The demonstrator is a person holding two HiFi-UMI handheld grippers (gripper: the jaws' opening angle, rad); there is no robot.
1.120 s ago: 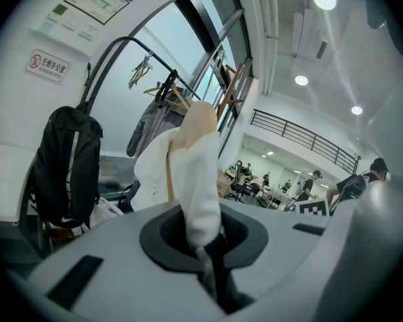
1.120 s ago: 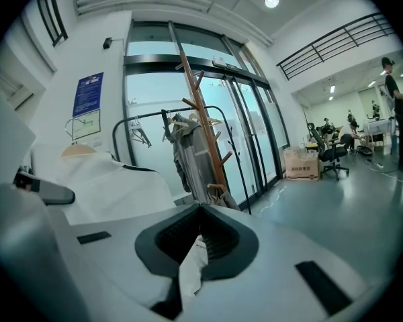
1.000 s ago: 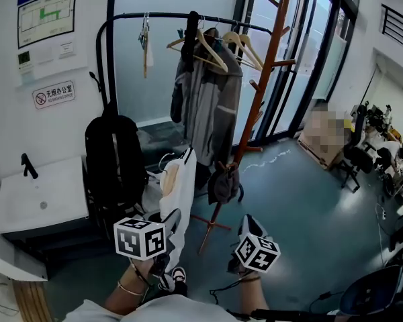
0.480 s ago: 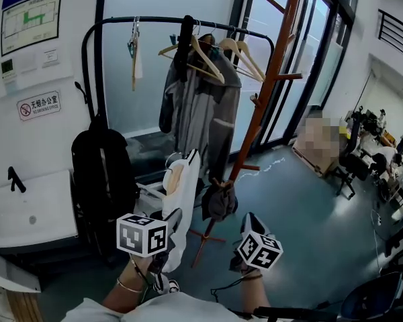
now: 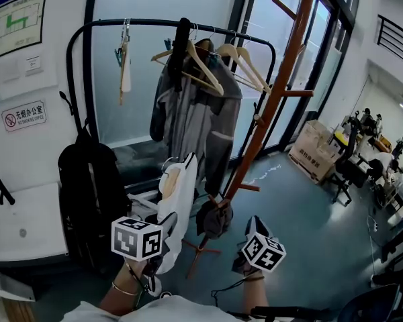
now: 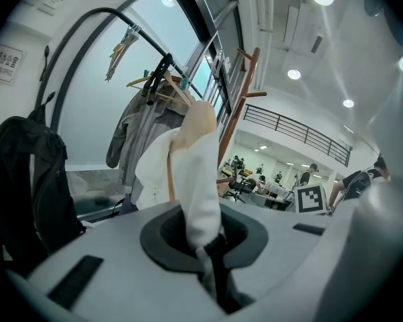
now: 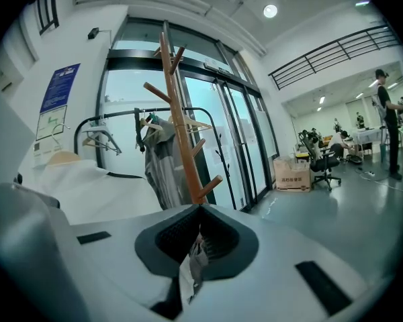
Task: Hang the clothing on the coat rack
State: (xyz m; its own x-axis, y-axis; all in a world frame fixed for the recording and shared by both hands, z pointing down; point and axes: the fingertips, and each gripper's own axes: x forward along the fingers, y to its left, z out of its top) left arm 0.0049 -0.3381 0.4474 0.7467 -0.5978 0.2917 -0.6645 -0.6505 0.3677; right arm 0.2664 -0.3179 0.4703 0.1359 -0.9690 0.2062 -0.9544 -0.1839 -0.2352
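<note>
Your left gripper (image 6: 211,250) is clamping the white garment (image 5: 178,196), carrying it upright in front of you, left of the coat rack (image 5: 269,106). It is reading as light, soft, sag-prone cloth, so the tan-lined collar looks like the best place to grip. Your right gripper (image 7: 195,247) is pinching a scrap of pale cloth (image 7: 187,274), possibly that garment's hem.

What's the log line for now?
left tool: shut on white fabric garment | right tool: shut on pale cloth strip | brown wooden coat rack: ahead, garment not yet hung
</note>
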